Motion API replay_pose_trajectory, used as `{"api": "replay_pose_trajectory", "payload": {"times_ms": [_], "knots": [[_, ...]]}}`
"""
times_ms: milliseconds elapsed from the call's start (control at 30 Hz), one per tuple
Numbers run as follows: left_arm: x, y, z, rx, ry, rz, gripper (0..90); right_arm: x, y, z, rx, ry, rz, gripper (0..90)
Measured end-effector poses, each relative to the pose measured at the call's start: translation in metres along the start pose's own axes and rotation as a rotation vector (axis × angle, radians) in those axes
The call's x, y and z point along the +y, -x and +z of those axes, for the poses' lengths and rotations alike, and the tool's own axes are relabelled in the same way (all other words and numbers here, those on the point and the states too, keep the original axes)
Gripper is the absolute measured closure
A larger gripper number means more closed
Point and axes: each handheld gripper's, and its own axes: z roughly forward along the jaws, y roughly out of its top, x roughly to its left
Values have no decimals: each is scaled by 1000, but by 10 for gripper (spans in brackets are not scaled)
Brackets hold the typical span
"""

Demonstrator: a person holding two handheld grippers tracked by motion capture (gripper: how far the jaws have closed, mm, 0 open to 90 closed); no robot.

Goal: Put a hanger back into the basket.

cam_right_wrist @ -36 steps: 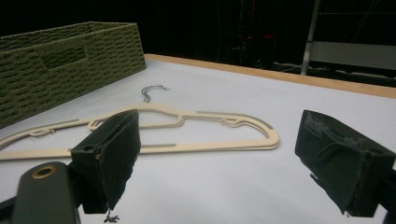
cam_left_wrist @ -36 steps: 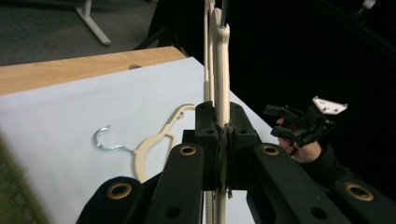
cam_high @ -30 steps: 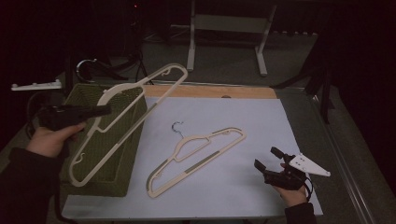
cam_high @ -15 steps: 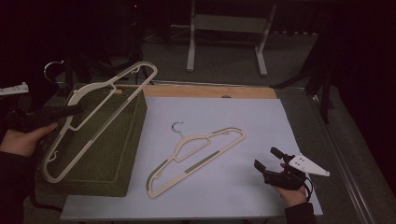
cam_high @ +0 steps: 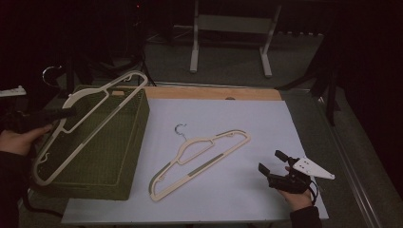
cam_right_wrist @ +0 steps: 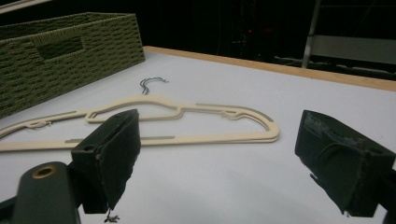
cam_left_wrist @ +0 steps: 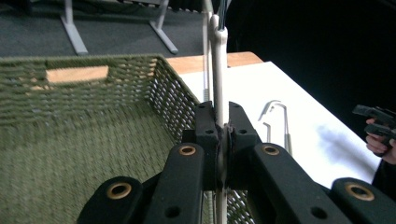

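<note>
2 cream hangers [cam_high: 90, 124] [cam_high: 202, 163], 1 green woven basket [cam_high: 124, 156], and 2 grippers [cam_high: 66, 113] [cam_high: 271, 163].

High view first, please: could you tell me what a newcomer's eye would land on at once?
Most striking is the cream plastic hanger held tilted above the green woven basket at the table's left, clamped in the left gripper. A second cream plastic hanger lies flat on the white table sheet mid-table. The right gripper rests open near the front right corner.
</note>
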Motion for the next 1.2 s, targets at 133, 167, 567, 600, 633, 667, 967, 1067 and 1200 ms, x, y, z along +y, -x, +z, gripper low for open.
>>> {"api": "replay_pose_trajectory", "payload": {"times_ms": [133, 167, 567, 600, 633, 667, 967, 1067, 1200], "knots": [[8, 0, -3, 12, 1, 20, 871, -1, 0, 1, -2, -7, -2, 140], [11, -3, -4, 18, 2, 27, 871, -1, 0, 1, -2, -8, -3, 140], [6, -23, -2, 48, -14, 48, 871, -1, -1, 2, 3, -15, -4, 140], [5, -25, -2, 43, -12, 42, 871, -1, -1, 2, 3, -15, -5, 140], [4, -26, -1, 41, -9, 42, 871, -1, -1, 2, 2, -17, -5, 140], [4, -28, -1, 41, -12, 47, 871, -1, -2, 2, 3, -18, -7, 140], [-7, -40, 9, 57, -69, 49, 870, -1, -1, 2, 1, -19, -7, 140], [-16, -43, 15, 70, -105, 35, 870, -1, -1, 2, -1, -17, -8, 140], [-22, -46, 19, 79, -129, 31, 870, -1, -1, 2, -1, -20, -10, 140]]}}
